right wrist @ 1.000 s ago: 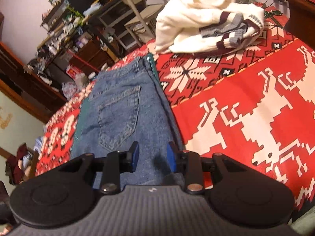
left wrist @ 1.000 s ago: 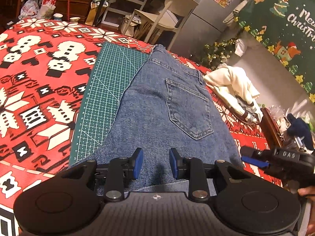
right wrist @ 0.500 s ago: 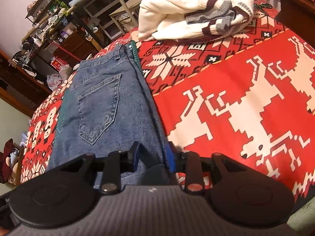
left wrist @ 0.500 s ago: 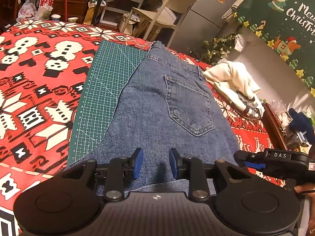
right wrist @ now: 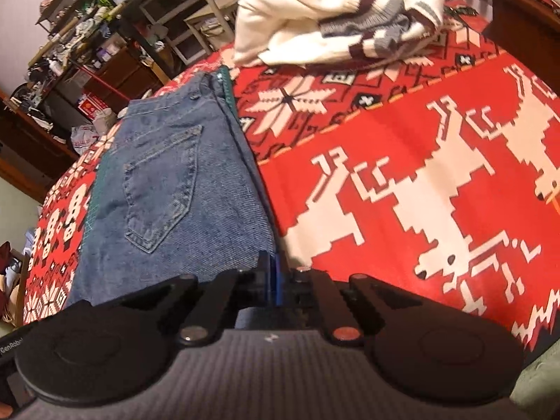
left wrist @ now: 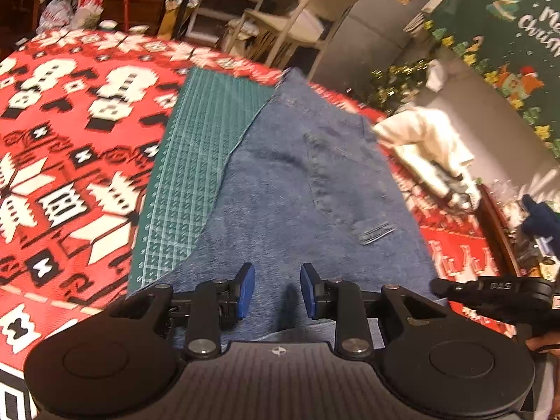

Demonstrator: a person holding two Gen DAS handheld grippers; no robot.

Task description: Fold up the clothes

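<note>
Left-wrist view motion-blurred: jeans (left wrist: 308, 189) pocket stitching smeared. Banner (left wrist: 507, 35) lettering cut off at 2 o'clock. Right gripper (right wrist: 272, 273) pad contact obscured.

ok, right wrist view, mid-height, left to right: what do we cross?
Snowman-patterned red cloth → green cutting mat strip → folded jeans → red reindeer-patterned cloth.

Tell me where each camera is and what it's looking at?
Left wrist: rides the left gripper, looking down along the jeans and green mat; the right gripper pokes in.
Right wrist: rides the right gripper, jaws just closed at the jeans' edge, red tablecloth beside.
Both see the jeans and the white sweater.
</note>
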